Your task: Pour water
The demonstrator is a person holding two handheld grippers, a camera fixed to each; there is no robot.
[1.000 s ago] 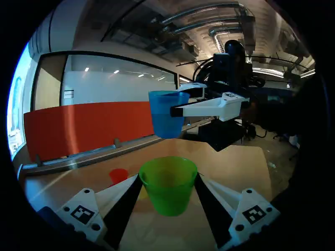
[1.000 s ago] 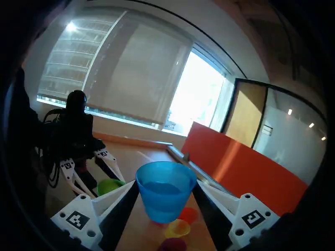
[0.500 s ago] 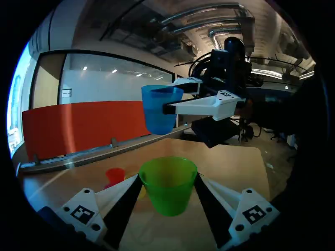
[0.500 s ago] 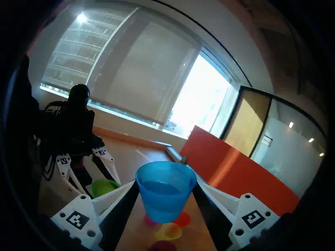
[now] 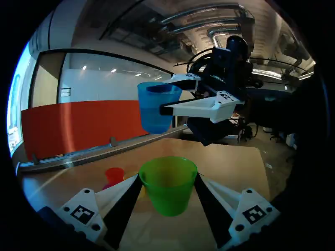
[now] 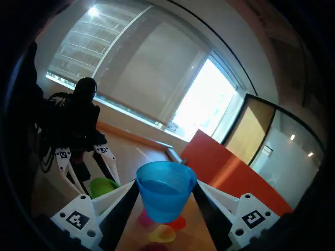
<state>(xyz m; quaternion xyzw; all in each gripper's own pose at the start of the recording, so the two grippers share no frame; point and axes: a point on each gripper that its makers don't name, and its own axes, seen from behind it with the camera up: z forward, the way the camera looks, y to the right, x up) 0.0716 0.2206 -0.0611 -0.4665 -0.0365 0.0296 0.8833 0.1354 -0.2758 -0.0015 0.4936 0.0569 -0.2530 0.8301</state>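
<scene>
Lower centre, left gripper view: left gripper (image 5: 167, 178) jaws clenched on translucent green plastic cup (image 5: 168, 194), over wooden tabletop (image 5: 234, 163). Beyond, upper centre: right gripper (image 5: 165, 97) jaws grasping translucent blue plastic cup (image 5: 150, 117), upright, water inside, higher than green cup.

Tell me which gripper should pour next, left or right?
Right, probably: the right gripper holds the blue cup with water in it, higher than the green cup that the left gripper holds.
</scene>
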